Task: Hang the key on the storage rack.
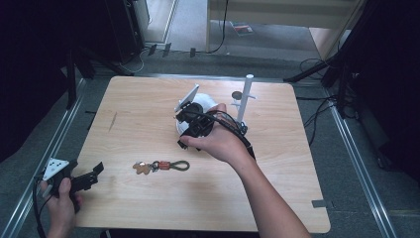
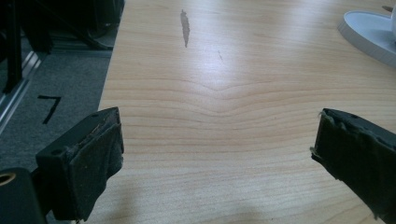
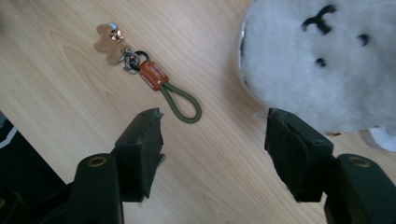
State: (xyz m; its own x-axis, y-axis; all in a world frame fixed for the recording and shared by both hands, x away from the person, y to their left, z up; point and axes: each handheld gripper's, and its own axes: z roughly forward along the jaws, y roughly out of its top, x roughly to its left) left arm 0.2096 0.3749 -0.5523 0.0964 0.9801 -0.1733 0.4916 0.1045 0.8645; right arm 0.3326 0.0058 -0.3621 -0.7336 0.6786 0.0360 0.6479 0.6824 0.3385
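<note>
Centrally, right hand [image 1: 218, 141] over table [image 1: 148, 99], claw [image 3: 212, 135] jaws apart

keychain [image 1: 161, 166] flat on table [image 1: 148, 119], 6 o'clock of centre: green loop, orange tag, possibly bear-shaped charm.

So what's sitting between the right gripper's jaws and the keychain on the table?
Nothing: in the right gripper view, bare wood separates the open right gripper from the keychain; the table shows through.

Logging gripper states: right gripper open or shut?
Open. In its own view the right gripper has its jaws wide apart, bare table between them, nothing gripped.
</note>
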